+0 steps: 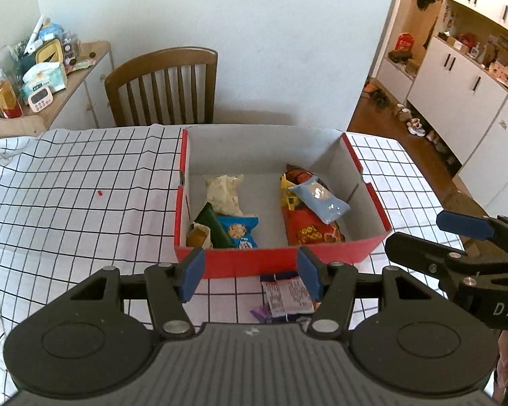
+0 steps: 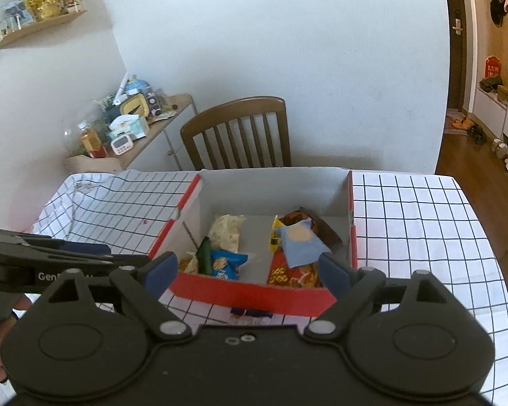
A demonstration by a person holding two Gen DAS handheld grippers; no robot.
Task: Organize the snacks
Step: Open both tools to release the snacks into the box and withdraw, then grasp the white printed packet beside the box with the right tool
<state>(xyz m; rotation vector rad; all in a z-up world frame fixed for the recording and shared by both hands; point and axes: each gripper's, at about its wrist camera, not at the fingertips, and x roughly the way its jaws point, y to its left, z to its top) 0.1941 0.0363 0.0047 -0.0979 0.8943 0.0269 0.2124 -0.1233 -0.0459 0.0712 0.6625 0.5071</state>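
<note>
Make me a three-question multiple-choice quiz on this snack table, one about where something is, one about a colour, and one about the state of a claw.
1. Where does the pale blue packet lie?
A. On the red and yellow bag in the box
B. On the chair
C. On the cloth left of the box

2. What colour is the outside of the box?
A. Green
B. Red
C. Black

3. How is the left claw?
A. Shut on a blue cookie packet
B. Open, holding nothing
C. Shut on the box wall

Answers:
1 A, the packet rests across the red and yellow bag on the box's right side.
2 B, its outer walls are red.
3 B, its pads stand apart with nothing between them.
</note>
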